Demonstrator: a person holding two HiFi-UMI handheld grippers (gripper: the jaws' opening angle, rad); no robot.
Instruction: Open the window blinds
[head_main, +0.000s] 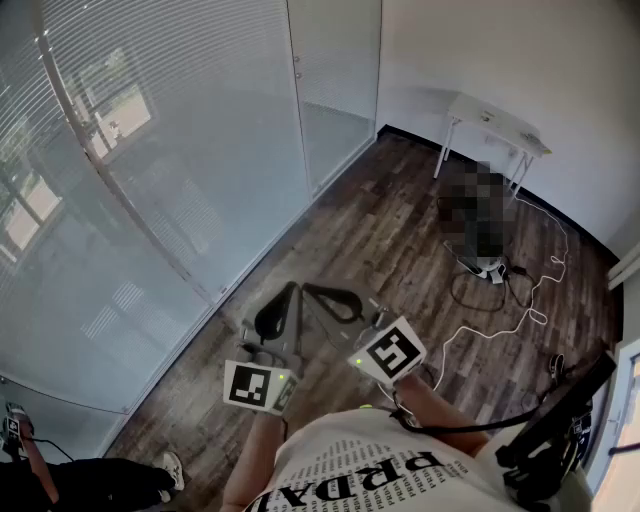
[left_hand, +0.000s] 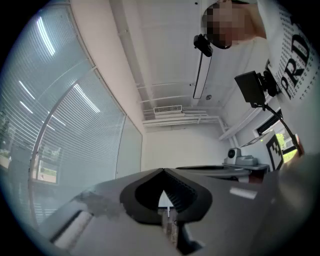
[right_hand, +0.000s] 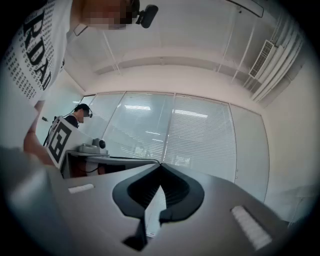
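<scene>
Pale slatted blinds (head_main: 150, 150) hang full length over the glass wall, slats look turned shut, only a faint outdoor glow coming thru. Task not started, by my read.

Left gripper (left_hand: 163, 172) and right gripper (right_hand: 160, 167) are side by side, well apart from the blinds, out over the wood floor (head_main: 400, 250). Both have fingers pressed together at the tips w/ nothing btw. them.

What could go wrong:
- No cord or wand can be made out on the blinds from here. Reaching in w/o finding one risks nipping the slats themselves, and thin slats prob. kink or bend under a pinch or a tug.
- Fingers must spread before any grab. If they arrive pressed together they would just poke the blinds, push them vs. the glass and set them swinging.
- A cord pulled at an angle or too hard could jam the lock or raise one side crooked. A wand twisted the wrong way just shuts the slats tighter.
- Someone's shoe (head_main: 172, 468) sits close by the foot of the blinds, so a step in that way may bump them.
- Cables (head_main: 520, 310) trail on the floor well away from the blinds, toward the white desk (head_main: 490, 120): trip risk only if stepping back.
</scene>
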